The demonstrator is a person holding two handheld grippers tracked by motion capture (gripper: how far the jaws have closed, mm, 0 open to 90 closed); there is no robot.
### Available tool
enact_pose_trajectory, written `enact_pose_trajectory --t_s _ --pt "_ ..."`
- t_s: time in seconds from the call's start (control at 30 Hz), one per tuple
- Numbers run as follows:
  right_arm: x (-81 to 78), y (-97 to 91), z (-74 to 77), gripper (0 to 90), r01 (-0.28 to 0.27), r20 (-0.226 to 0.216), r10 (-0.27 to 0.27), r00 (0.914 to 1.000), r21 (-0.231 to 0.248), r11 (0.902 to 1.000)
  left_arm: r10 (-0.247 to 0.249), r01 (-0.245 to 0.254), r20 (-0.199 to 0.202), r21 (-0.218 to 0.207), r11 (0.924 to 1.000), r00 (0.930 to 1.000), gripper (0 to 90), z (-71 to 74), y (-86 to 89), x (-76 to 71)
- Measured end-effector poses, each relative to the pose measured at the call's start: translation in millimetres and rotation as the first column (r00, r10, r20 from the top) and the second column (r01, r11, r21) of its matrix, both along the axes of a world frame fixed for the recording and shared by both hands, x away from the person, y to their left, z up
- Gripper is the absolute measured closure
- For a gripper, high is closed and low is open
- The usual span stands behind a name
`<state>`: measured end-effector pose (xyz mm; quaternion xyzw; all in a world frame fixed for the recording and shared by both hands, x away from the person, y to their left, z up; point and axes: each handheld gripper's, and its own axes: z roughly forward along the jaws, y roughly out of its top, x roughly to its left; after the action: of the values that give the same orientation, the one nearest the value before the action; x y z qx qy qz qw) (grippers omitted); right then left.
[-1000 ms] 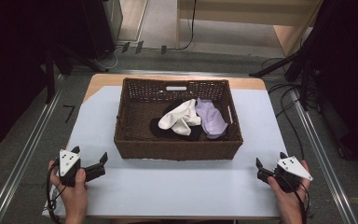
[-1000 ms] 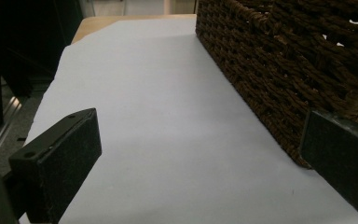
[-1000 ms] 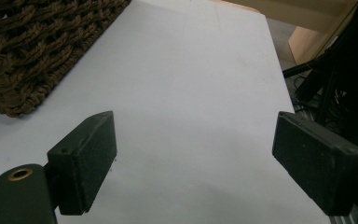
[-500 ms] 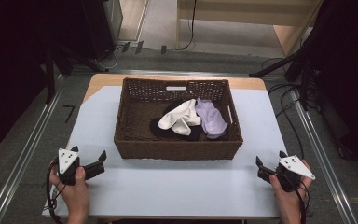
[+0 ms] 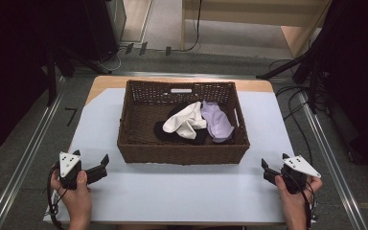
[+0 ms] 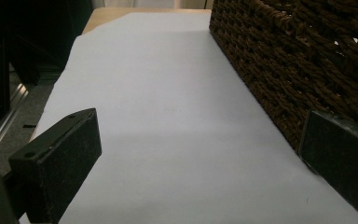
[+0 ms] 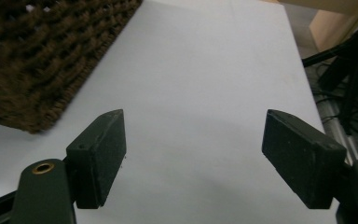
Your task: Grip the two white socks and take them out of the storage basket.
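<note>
White sheeting covers the surface point(image 5: 182, 191), where a wicker basket point(image 5: 182, 153) holds soft, light, crumpled cloths point(image 5: 199, 122), best pinched at a raised fold, while the left gripper point(image 5: 98, 167) and right gripper point(image 5: 267, 170) wait wide open, empty, near the front corners.

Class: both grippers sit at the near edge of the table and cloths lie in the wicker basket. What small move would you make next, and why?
Probably lift the right gripper toward the basket, over the white cloth. Both grippers' jaws stand open and empty, the left gripper too, and the cloths lie toward the basket's right side, nearer the right hand.
</note>
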<state>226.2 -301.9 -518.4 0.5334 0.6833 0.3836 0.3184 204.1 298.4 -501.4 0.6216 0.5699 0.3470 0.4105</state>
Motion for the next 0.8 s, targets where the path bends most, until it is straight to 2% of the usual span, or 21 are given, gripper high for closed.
enact_pose_trajectory --t_s 0.13,0.3,0.4,0.6,0.63,0.8 --pt "0.4 2.9 14.4 20.8 -0.017 0.002 0.017 0.9998 0.017 0.9997 -0.011 0.011 0.001 0.004 0.9999 0.9999 0.4 -0.3 -0.6 0.0" --pt "0.7 7.0 31.5 21.0 -0.063 -0.018 0.064 0.9978 0.077 0.9950 -0.011 0.011 -0.014 -0.006 0.9999 0.9998 0.6 -0.8 0.6 2.1" --pt "1.5 11.4 40.6 21.0 -0.070 -0.027 0.071 0.9971 0.045 0.9965 -0.017 0.017 -0.012 0.001 0.9999 0.9998 0.6 -0.8 0.1 1.8" --pt "6.2 14.3 58.9 20.9 -0.085 -0.026 0.086 0.9959 0.050 0.9951 -0.021 0.021 -0.011 0.007 0.9998 0.9997 0.8 -1.0 -0.7 1.7" --pt "9.8 16.3 64.6 20.9 -0.099 -0.033 0.101 0.9944 0.043 0.9941 -0.021 0.021 -0.012 0.010 0.9997 0.9997 2.1 -0.9 -0.9 1.5" --pt "20.2 17.6 74.3 21.1 -0.121 -0.074 0.123 0.9896 0.039 0.9919 -0.023 0.023 -0.012 0.012 0.9997 0.9997 2.8 -0.9 -1.0 1.4"
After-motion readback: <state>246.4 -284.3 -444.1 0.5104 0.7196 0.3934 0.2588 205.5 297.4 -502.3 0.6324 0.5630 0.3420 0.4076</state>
